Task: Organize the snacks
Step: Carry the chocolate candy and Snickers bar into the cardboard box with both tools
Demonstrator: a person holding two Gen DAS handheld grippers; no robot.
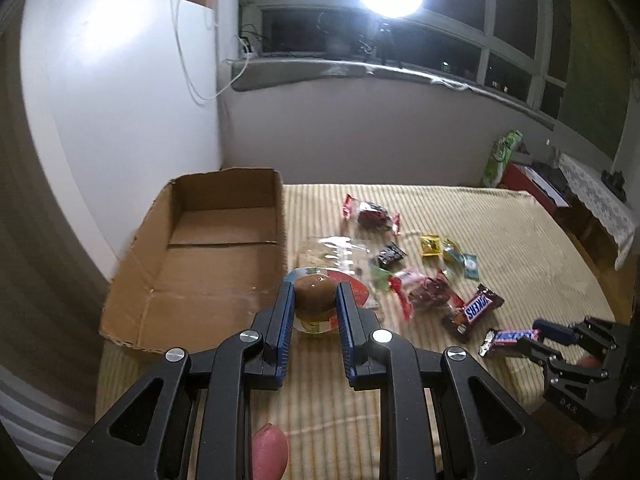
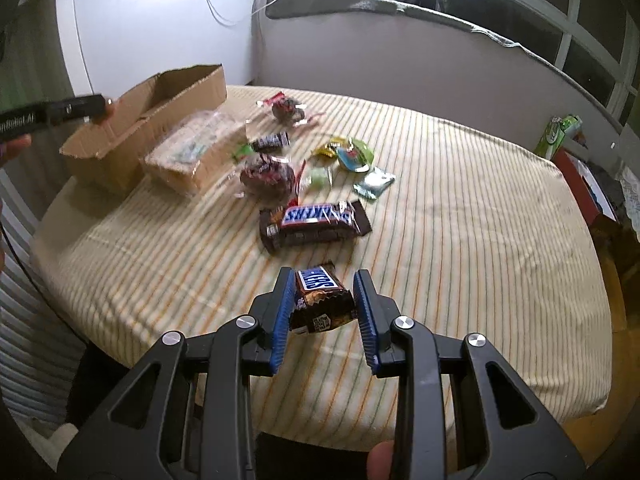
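A cardboard box (image 1: 208, 256) sits empty at the striped table's (image 1: 500, 240) edge, snacks scattered beside it. The left gripper (image 1: 314, 300) clamps a wrapped bun (image 1: 314, 294), likely bound for the box; the right gripper (image 2: 322, 300) grips a small Snickers (image 2: 318, 296).

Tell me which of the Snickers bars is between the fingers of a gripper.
The small brown Snickers bar, nearest the camera, sits between the blue pads of the right gripper. The larger Snickers bar lies free on the striped cloth behind it.
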